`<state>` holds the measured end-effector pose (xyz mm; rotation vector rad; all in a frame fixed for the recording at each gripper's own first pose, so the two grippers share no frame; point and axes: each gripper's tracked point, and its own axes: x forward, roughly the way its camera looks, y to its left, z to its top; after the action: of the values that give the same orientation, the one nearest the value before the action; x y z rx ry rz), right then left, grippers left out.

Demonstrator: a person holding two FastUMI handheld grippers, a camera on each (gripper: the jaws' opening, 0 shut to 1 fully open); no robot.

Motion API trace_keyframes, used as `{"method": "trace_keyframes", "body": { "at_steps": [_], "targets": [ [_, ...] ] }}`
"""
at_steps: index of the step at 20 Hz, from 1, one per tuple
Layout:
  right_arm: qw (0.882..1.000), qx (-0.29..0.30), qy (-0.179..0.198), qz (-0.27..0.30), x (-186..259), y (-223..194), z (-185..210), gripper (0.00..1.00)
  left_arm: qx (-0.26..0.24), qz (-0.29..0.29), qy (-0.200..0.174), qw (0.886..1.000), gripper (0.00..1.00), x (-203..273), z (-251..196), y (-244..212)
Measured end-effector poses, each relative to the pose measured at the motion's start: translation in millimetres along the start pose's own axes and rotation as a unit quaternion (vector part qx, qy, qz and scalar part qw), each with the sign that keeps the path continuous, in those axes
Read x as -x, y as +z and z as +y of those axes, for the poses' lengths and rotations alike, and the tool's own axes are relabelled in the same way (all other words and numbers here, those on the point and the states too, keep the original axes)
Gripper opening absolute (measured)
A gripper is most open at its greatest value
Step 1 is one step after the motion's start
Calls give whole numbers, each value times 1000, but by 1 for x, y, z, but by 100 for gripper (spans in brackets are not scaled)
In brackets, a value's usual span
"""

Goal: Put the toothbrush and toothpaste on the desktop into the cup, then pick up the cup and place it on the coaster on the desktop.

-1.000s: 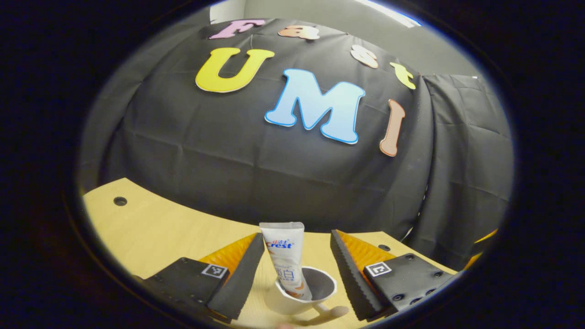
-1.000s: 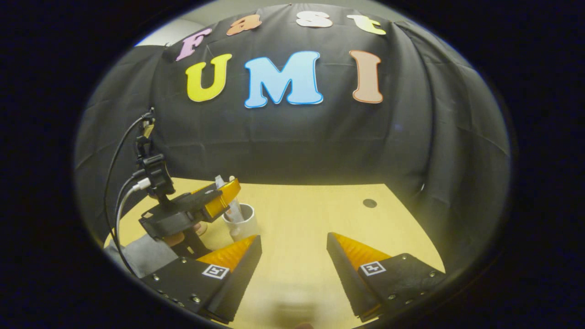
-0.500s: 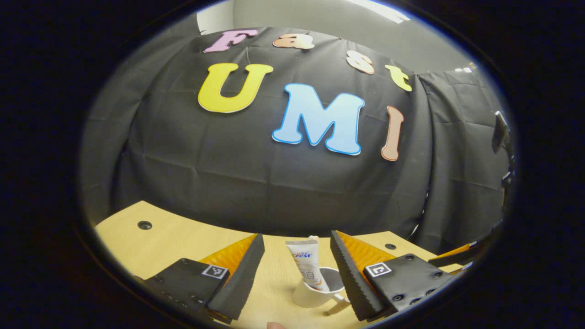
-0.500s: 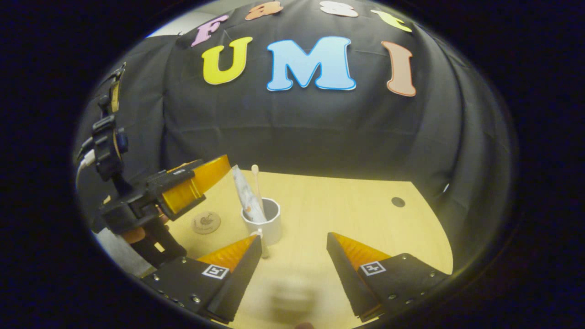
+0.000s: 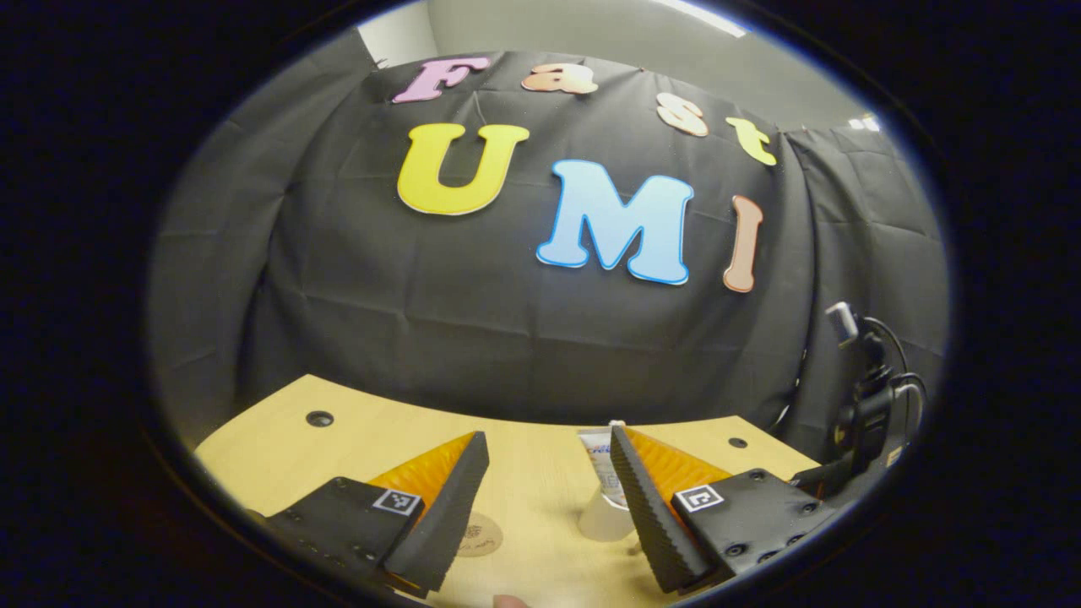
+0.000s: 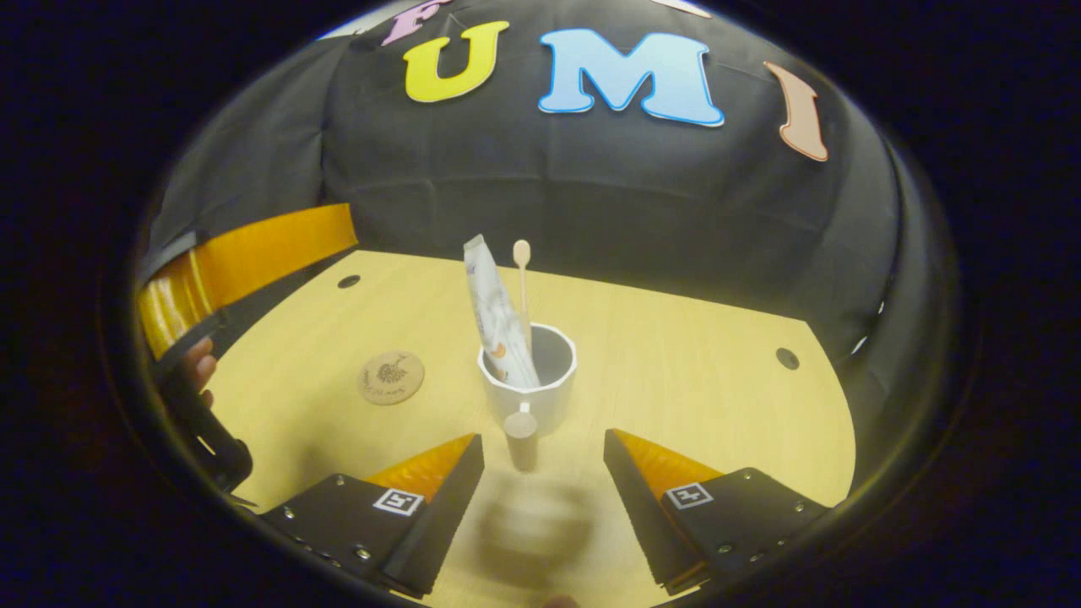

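cup loaded, both grippers empty, cup lift not yet begun

right gripper view, near to far: the right gripper hangs over the pale wooden desktop, its fingers spread wide and holding nothing. it points down at the white ceramic cup, whose stubby wooden handle sticks out toward the gap between the fingers; judged from this, the pose lines the gripper up for a grasp at handle or rim. inside the cup lean the white toothpaste tube and the slim pale toothbrush, both propped against the rim because they are taller than the cup. left of the cup, well apart, lies the round cork-brown coaster, the cup's destination. at the far left edge the other gripper shows, with a hand on it.

left gripper view: the left gripper is held low and level, its fingers likewise apart and empty. the coaster lies just beyond its left finger; the cup and tube are partly hidden behind its right finger.
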<state>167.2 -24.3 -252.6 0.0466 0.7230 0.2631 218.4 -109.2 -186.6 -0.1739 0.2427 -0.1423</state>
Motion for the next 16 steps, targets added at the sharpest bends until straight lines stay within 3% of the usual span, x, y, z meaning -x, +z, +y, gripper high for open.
{"method": "trace_keyframes", "body": {
  "at_steps": [8,16],
  "targets": [
    [996,-13,-1,84,-44,-18,7,88,4,18,24,1000,93,31,24,-12],
    [983,8,-1,186,-73,-38,12,88,22,34,37,998,93,52,38,-23]
  ]
}}
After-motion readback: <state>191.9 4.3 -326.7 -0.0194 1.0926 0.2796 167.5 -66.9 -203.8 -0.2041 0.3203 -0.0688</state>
